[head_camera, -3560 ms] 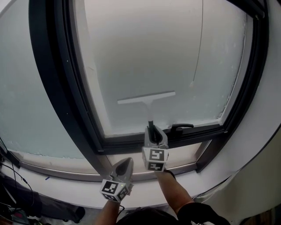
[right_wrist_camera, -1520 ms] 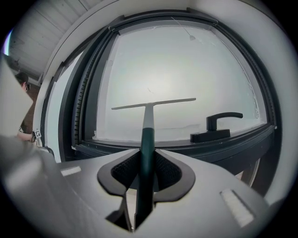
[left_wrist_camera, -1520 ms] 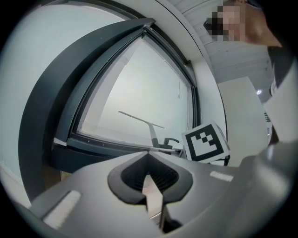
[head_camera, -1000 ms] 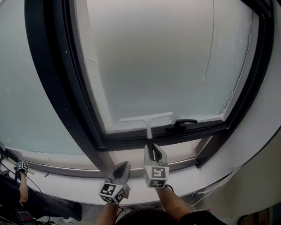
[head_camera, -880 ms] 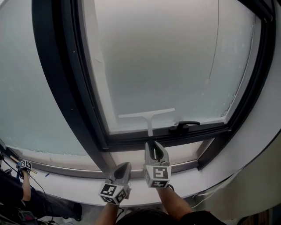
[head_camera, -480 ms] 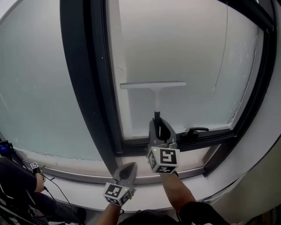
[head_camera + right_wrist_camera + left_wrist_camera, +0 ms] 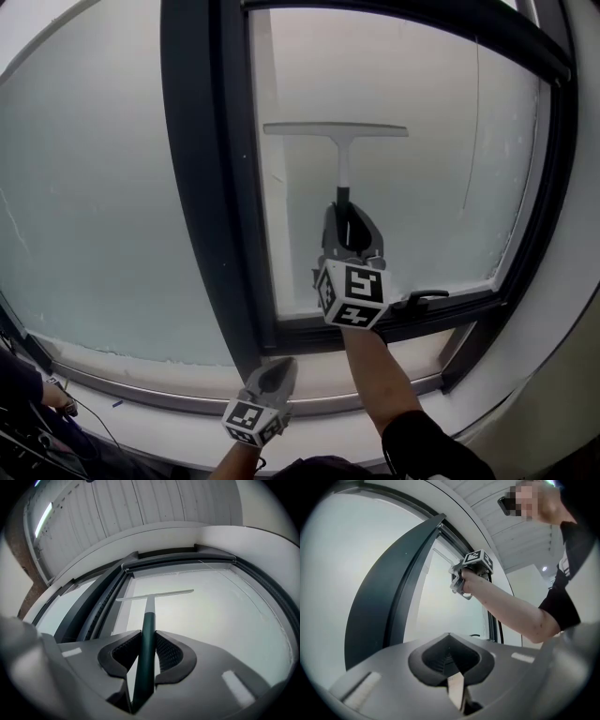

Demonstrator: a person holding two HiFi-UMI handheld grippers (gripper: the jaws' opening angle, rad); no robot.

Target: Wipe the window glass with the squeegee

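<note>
Squeegee (image 7: 342, 155) was clamped by its dark handle between the jaws of the right tool (image 7: 348, 220), with its pale blade level across the window glass (image 7: 431, 169), high on the pane and near the top of the dark frame (image 7: 202, 187). Below that tool, a black window handle (image 7: 420, 299) sat on the lower rail. The left tool (image 7: 273, 375) hung low by the sill (image 7: 169, 405), its jaws together on nothing
</note>
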